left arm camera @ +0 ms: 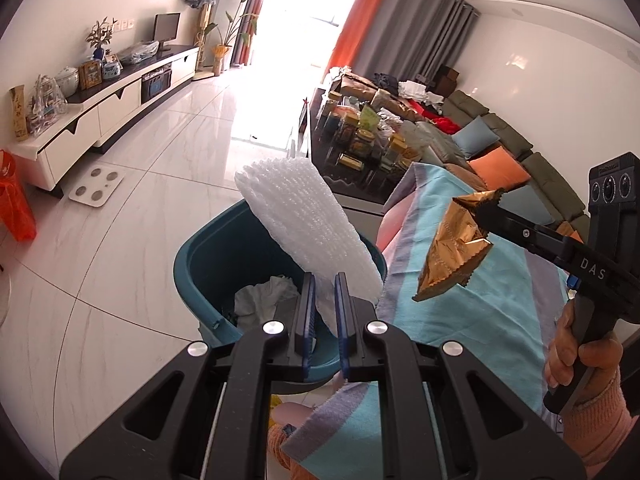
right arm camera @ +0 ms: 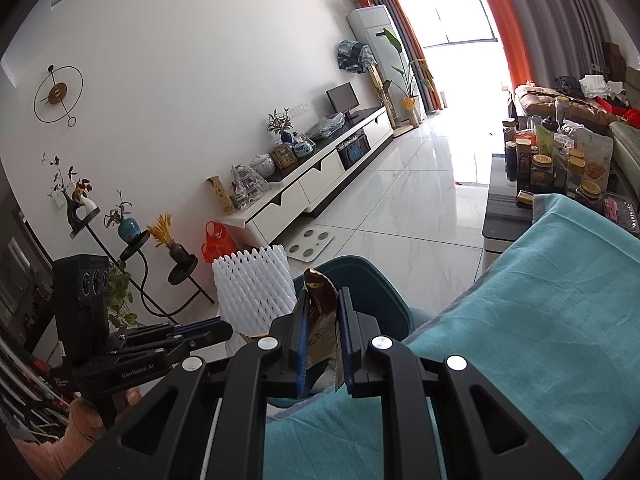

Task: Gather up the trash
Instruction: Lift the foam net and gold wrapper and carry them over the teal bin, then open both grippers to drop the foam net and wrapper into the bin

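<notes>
foam netting (left arm camera: 304, 232), one white sheet, is pinched in my left gripper (left arm camera: 325, 304) in the left wrist view, raised over the one teal bin (left arm camera: 208, 256) with crumpled paper inside, while my right gripper (left arm camera: 482, 216) clamps one gold wrapper (left arm camera: 448, 256) above the teal cloth (left arm camera: 500, 300). right wrist view: my right gripper (right arm camera: 323, 320) grips that one wrapper (right arm camera: 320, 300) over the bin (right arm camera: 384, 292), the left gripper's foam (right arm camera: 252, 284) just beside it.

A long white TV cabinet (right arm camera: 320, 184) stands along the wall, bearing a monitor (right arm camera: 342, 98), jars and a picture frame. A white bathroom scale (left arm camera: 97, 182) lies on the tiled floor. Cushions (left arm camera: 498, 168) sit on the grey sofa (left arm camera: 556, 168).
</notes>
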`<state>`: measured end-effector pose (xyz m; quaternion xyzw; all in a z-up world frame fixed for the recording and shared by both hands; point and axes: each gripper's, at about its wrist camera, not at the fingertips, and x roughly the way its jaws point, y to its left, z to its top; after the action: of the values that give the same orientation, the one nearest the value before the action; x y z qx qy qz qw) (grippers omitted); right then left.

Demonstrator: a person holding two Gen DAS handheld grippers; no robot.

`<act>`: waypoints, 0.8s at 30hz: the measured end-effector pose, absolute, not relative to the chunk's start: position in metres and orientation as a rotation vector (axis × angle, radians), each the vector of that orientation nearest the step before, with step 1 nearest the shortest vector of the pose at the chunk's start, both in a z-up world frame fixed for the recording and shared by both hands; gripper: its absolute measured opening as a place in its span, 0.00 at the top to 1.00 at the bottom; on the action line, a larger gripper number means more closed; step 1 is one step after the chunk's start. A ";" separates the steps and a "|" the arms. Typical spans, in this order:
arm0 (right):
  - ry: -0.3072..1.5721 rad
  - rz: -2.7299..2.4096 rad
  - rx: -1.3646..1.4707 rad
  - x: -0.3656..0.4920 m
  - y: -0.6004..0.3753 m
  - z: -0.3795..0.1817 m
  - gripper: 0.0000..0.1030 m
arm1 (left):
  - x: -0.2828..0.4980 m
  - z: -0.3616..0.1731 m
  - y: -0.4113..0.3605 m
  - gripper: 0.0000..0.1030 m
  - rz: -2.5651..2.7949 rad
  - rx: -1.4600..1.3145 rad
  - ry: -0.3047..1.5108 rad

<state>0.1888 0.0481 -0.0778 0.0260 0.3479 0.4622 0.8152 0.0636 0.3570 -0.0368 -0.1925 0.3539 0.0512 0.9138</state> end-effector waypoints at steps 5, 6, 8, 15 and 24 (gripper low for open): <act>0.761 0.980 0.047 0.196 0.065 -0.083 0.88 | 0.068 -0.042 0.362 0.90 0.122 -0.397 0.741; 0.765 0.980 0.045 0.197 0.068 -0.085 0.88 | 0.071 -0.043 0.360 0.90 0.124 -0.397 0.743; 0.776 0.975 0.040 0.200 0.075 -0.088 0.88 | 0.073 -0.046 0.362 0.90 0.132 -0.394 0.751; 0.821 0.957 0.016 0.208 0.097 -0.102 0.88 | 0.088 -0.064 0.363 0.90 0.159 -0.390 0.794; 0.901 0.896 -0.022 0.219 0.112 -0.125 0.86 | 0.111 -0.092 0.364 0.88 0.178 -0.387 0.855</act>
<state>0.2191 0.1118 -0.1253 -0.0103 0.4208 0.4184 0.8048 0.1107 0.3638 -0.0922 -0.1861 0.4114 0.0855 0.8882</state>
